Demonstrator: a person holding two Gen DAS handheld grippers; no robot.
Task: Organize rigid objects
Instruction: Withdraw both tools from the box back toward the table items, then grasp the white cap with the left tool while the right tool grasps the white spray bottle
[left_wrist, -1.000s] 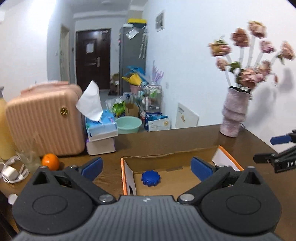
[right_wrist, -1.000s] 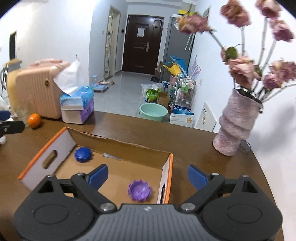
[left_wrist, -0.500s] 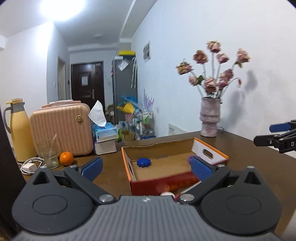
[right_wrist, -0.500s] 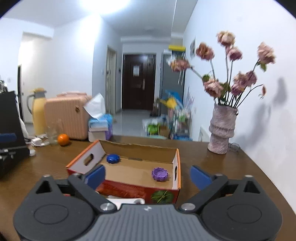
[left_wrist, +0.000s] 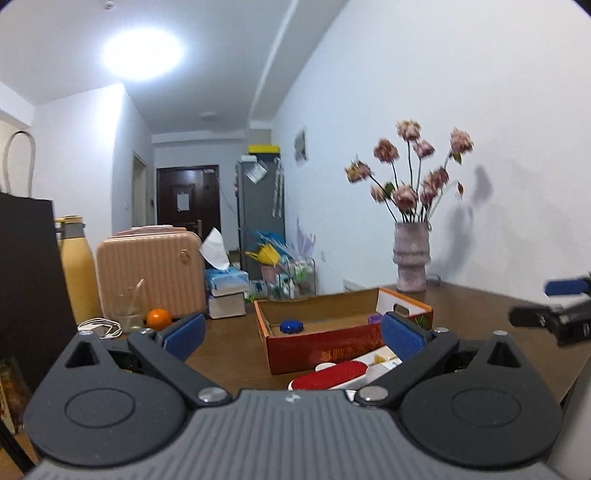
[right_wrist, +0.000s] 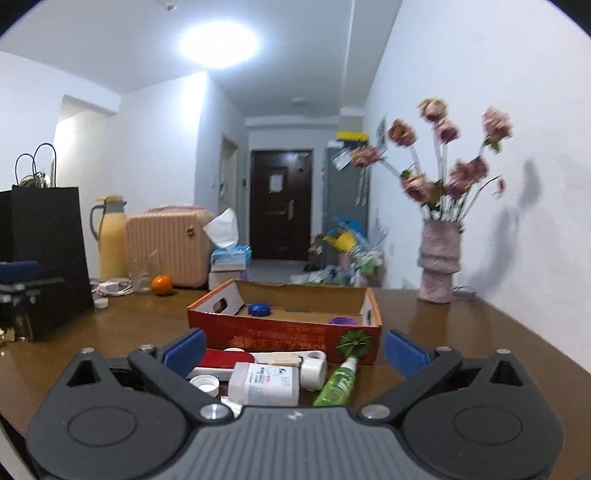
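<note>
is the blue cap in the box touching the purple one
Apart. The right wrist view shows bare cardboard floor between the blue cap and the purple cap in the box.

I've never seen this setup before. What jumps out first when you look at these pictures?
The red cardboard box sits mid-table, open-topped, with a blue cap and a purple cap inside. In front of it lies a clutter: a white bottle, a green bottle and a red-and-white brush. At the right, by the wall, stands a pink vase of dried flowers.
</note>
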